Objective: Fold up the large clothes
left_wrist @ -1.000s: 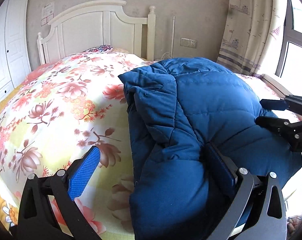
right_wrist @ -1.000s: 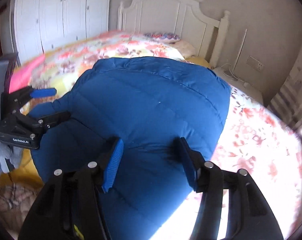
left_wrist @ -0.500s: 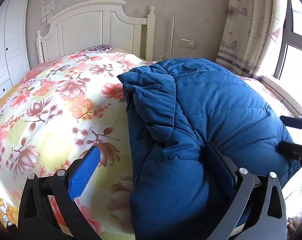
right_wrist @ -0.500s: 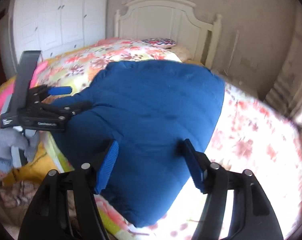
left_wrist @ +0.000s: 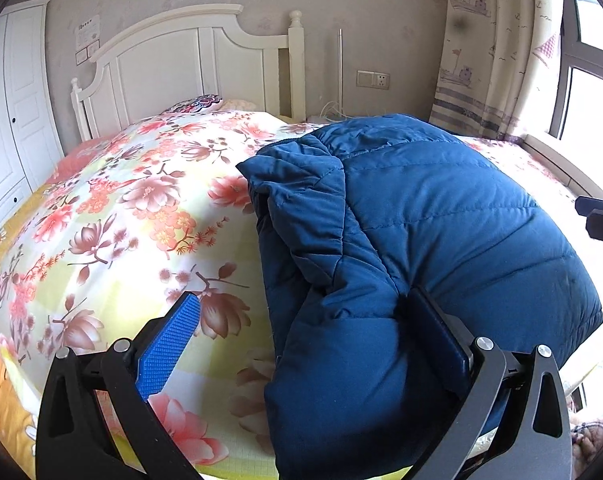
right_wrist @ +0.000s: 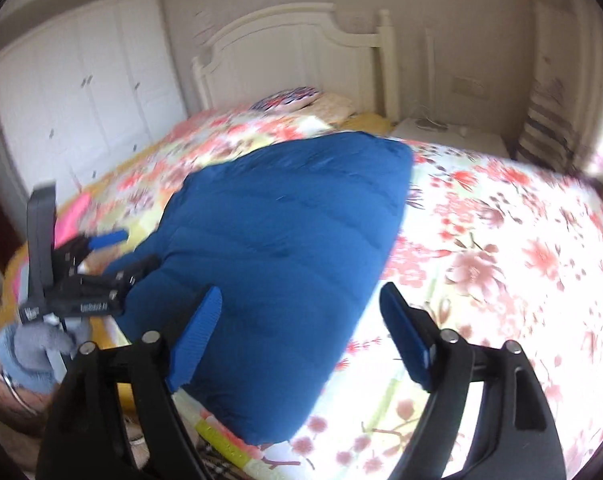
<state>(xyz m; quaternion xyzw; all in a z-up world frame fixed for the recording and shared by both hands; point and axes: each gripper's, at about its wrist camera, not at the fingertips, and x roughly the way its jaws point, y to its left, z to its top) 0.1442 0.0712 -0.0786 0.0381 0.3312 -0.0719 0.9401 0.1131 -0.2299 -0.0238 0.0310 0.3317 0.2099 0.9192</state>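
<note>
A dark blue puffer jacket (left_wrist: pixel 441 220) lies folded in a thick bundle on the flowered bedspread (left_wrist: pixel 141 208). My left gripper (left_wrist: pixel 303 300) is open at the bundle's near left corner: one blue pad hangs over the bedspread, and the other finger lies against a crease in the jacket. In the right wrist view the jacket (right_wrist: pixel 285 248) fills the middle. My right gripper (right_wrist: pixel 301 290) hovers over its near right edge, jaws opening wide, no pad pressing on the cloth. The left gripper (right_wrist: pixel 135 249) shows there at the far side, held by a gloved hand (right_wrist: pixel 37 344).
A white headboard (left_wrist: pixel 189 64) and pillows (left_wrist: pixel 197 104) stand at the far end of the bed. White wardrobes (right_wrist: pixel 81 120) line the left wall. A curtain (left_wrist: pixel 493 48) and window are on the right. The right gripper's fingertips (left_wrist: pixel 585 214) peek in at the edge.
My right gripper opened, let go of the jacket, rolled and drew back to the right. In the left wrist view it slid toward the frame's edge. The left gripper stayed put.
</note>
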